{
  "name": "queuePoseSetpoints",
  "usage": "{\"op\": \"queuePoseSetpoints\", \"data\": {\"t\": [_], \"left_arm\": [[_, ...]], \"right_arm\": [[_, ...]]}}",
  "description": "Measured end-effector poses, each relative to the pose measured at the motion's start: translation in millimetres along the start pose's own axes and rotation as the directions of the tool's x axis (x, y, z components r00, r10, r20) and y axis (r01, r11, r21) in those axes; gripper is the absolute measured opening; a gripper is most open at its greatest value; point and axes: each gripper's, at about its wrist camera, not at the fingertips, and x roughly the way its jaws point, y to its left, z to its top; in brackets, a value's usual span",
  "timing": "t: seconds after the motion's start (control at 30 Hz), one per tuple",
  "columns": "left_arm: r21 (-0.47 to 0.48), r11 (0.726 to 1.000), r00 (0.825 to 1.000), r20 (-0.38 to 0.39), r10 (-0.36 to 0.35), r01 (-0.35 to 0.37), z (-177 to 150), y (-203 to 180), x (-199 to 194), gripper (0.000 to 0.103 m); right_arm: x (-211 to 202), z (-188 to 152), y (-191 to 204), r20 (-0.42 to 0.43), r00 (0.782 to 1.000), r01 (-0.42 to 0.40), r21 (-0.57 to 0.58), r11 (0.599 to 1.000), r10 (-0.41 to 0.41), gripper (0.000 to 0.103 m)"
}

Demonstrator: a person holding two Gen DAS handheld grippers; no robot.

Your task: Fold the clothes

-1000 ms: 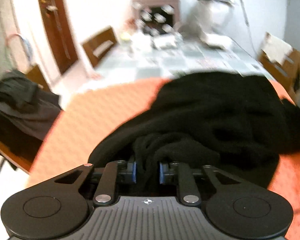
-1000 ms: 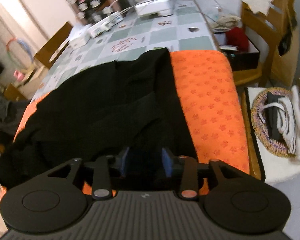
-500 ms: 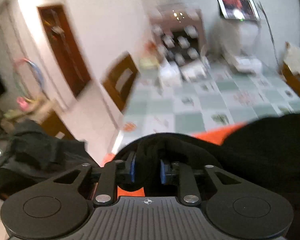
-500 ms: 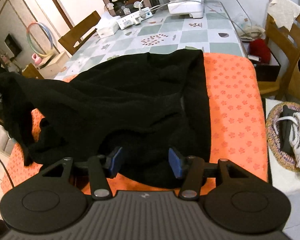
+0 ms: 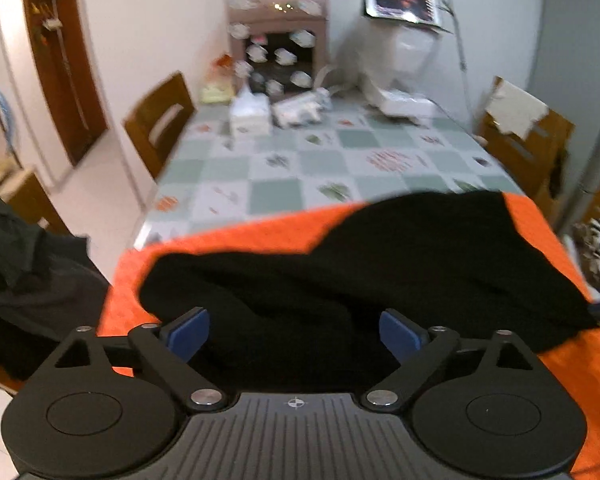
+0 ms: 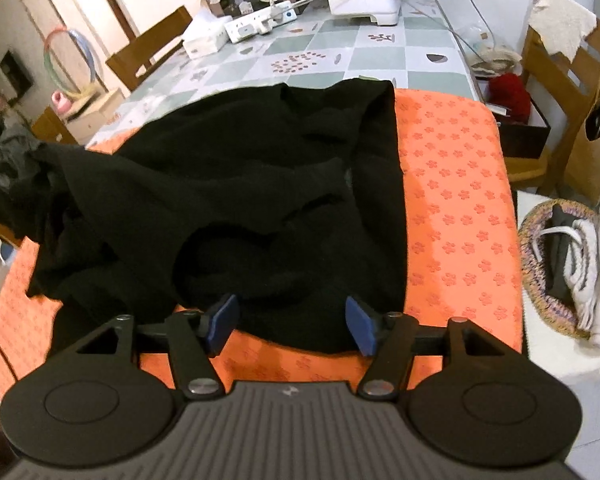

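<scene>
Garment: black knit garment (image 6: 236, 184), crumpled, lies on the orange flower-print mat (image 6: 452, 200) over the near end of the checked-cloth table (image 6: 372, 56).
Long axis: judged to run left-right across the mat; the bulk is bunched toward the left, with a straight edge on the right side parallel to the mat's right border.
Left edge: in the right wrist view the left end of the garment spills off the mat's left side, near a dark clothes pile (image 5: 24, 272) on a chair.
Left gripper (image 5: 294, 334): fingers (image 5: 188, 330) opening, spread wide, nothing pinched; garment lies directly ahead of and under the gap, not pressed by the pads.
Right gripper (image 6: 292, 322): fingers (image 6: 224, 316) opening, spread, nothing pinched; the garment's near hem sits between and just beyond them, bare mat underneath.
Nearer hand: left hand for the loose left end, right hand for the near-right hem.
Right of mat: woven basket (image 6: 540, 280) with white and dark items, well clear of the garment.
Next move, judged: re-grip depends on finding the left end and flattening along that left-right axis.
</scene>
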Motion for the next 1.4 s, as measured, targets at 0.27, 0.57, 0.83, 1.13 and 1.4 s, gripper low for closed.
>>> {"op": "queuePoseSetpoints", "data": {"t": [0.27,0.57,0.83,1.13,1.4], "left_arm": [[0.053,0.992,0.985,-0.132,-0.11,0.118,-54,-50,24,0.098],[0.102,0.966,0.947,-0.249,-0.204,0.236,-89,-113,62,0.1],[0.205,0.963,0.947,-0.302,-0.11,0.178,-102,-160,96,0.1],[0.102,0.994,0.961,-0.278,0.004,0.025,-93,-149,108,0.059],[-0.126,0.989,0.976,-0.212,0.043,-0.071,-76,-82,85,0.029]], "right_arm": [[6,-6,-9,-0.023,0.997,0.065,-0.105,0.992,-0.068,0.082],[27,1,-11,-0.075,0.997,-0.015,-0.187,0.982,0.001,0.082],[46,0,4,-0.127,0.991,-0.066,-0.283,0.957,0.031,0.082],[49,-9,-4,-0.116,0.993,-0.051,-0.282,0.958,0.019,0.057],[18,7,-8,-0.037,0.998,-0.057,-0.24,0.969,0.049,0.023]]}}
